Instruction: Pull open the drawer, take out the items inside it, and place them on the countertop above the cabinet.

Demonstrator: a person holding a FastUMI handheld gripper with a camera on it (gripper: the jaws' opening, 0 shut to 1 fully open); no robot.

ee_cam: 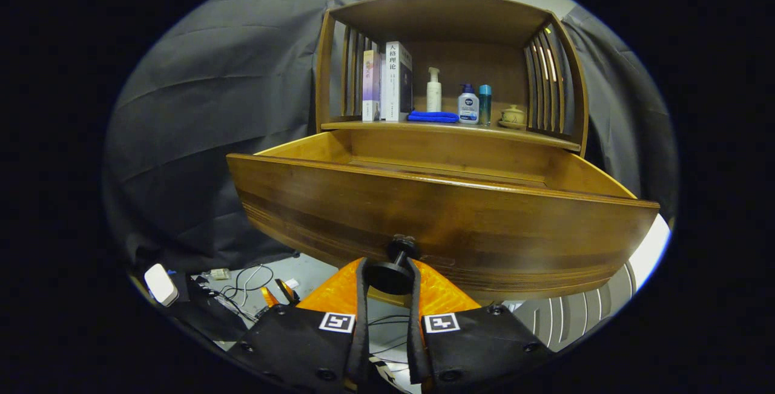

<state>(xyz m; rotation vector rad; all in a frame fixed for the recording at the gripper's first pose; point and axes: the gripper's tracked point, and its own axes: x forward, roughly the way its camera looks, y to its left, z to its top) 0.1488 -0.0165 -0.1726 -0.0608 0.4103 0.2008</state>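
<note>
Gripper view: the gripper (387, 276) is clamped on the dark round knob (395, 273) at the lower middle of the wooden drawer (436, 218) front, which is pulled well out below the countertop (448, 129). The knob looks like the only sound hold; the broad, stiff drawer probably slides heavily. Its glossy brown front hides whatever lies inside.

The drawer (442, 224) front hides its floor and contents at twelve o'clock from the gripper (387, 276) clamping the knob (396, 267).
</note>
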